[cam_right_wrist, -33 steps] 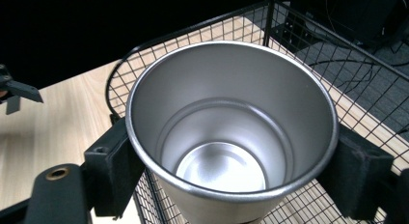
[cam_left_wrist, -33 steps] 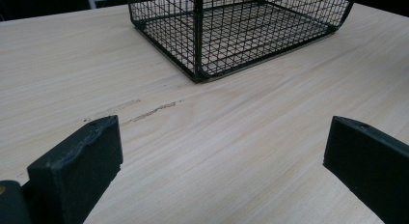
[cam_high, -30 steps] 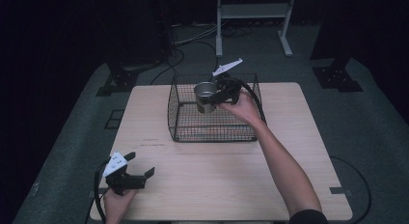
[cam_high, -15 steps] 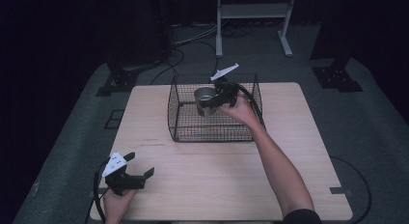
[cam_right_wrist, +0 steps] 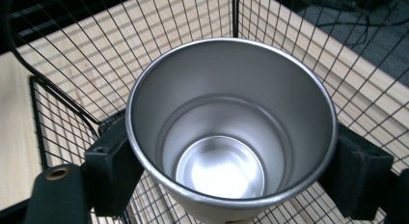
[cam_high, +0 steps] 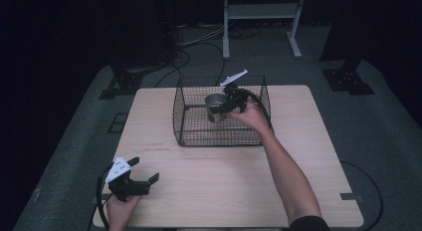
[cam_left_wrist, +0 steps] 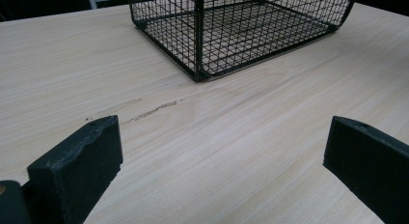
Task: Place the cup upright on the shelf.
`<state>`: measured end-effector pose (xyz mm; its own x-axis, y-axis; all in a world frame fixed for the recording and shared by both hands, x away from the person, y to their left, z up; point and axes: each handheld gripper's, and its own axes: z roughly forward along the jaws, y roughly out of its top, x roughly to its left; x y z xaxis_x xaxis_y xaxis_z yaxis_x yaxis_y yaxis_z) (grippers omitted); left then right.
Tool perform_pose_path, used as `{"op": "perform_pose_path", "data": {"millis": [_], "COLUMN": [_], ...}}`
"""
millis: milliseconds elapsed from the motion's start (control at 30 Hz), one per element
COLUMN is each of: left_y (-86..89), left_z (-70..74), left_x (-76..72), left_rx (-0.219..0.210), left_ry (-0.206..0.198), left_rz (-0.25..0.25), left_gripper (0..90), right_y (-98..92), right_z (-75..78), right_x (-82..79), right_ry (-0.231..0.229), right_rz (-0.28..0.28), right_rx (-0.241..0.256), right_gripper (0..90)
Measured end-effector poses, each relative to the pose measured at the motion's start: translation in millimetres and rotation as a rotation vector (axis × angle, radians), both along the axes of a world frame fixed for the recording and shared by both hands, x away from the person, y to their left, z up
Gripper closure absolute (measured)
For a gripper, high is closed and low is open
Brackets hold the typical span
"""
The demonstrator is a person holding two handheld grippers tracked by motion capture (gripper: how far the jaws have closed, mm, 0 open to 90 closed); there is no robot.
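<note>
Since a second ago, the right gripper [cam_high: 224,107] has been carrying the steel cup [cam_high: 215,106] a little toward the left and down, deeper over the wire basket [cam_high: 189,126]; the left gripper [cam_high: 144,177] has not moved. In the right gripper view the cup [cam_right_wrist: 230,132] is sitting upright between the fingers [cam_right_wrist: 112,171], which are pressing its wall from both sides just under the rim. Its inside is shining and empty, and no brand, label or writing is showing on it. It is hanging within the basket's walls, toward the far right corner; whether its base is touching the mesh floor is hard to tell from the high view.

Near the counter's [cam_high: 298,156] front left corner, well apart from the basket, the left gripper is resting low with its fingers [cam_left_wrist: 77,166] spread wide and holding nothing. In the left gripper view it [cam_left_wrist: 222,161] is facing a corner of the basket [cam_left_wrist: 197,45] across bare wood bearing a faint scratch [cam_left_wrist: 152,110].
</note>
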<state>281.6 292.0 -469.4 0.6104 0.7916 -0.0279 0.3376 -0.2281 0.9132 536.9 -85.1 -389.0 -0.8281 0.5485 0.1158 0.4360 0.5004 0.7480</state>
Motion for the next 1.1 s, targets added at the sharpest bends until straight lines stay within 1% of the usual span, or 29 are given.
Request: {"op": "perform_pose_path", "data": {"millis": [33, 133, 333, 367, 500, 567, 733, 800, 967, 1100], "left_y": [0.2, 0.8, 0.9, 0.4, 0.9, 1.1, 1.4, 1.4, 1.1, 1.0], "left_z": [0.0, 0.1, -0.4, -0.3, 0.0, 0.1, 0.5, 0.5, 0.8, 1.2], "left_x": [0.1, -0.2, 0.2, 0.1, -0.3, -0.4, -0.9, -0.8, -0.6, -1.0], "left_rx": [0.000, 0.002, 0.002, 0.003, 0.005, 0.006, 0.010, 0.008, 0.012, 0.009], "left_ry": [0.000, -0.002, 0.001, 0.000, -0.001, -0.002, -0.004, -0.004, -0.006, -0.009], "left_rz": [0.000, 0.002, -0.001, -0.003, -0.001, -0.001, -0.001, -0.001, -0.003, -0.001], "left_gripper": [0.0, 0.0, 0.0, 0.0, 0.0, 0.0, 0.0, 0.0, 0.0, 0.0], "right_y": [0.2, 0.3, 3.8, 5.0, 5.6, 6.5, 6.9, 6.2, 5.3, 7.7], "right_z": [-2.9, -4.5, -9.6, -11.4, -13.9, -15.8, -18.0, -18.7, -20.2, -24.5], "right_x": [1.4, 2.6, 4.2, 4.6, 5.9, 6.7, 7.2, 7.6, 9.1, 9.6], "right_ry": [0.007, 0.009, 0.013, 0.017, 0.023, 0.026, 0.013, 0.015, 0.019, 0.031], "right_rz": [-0.007, -0.006, -0.002, -0.002, -0.006, -0.006, -0.003, -0.005, -0.007, -0.001], "right_rx": [-0.005, -0.004, -0.018, -0.027, -0.031, -0.050, -0.068, -0.088, -0.091, -0.102], "right_gripper": [17.6, 17.6, 17.6, 17.6, 17.6, 17.6, 17.6, 17.6, 17.6, 17.6]}}
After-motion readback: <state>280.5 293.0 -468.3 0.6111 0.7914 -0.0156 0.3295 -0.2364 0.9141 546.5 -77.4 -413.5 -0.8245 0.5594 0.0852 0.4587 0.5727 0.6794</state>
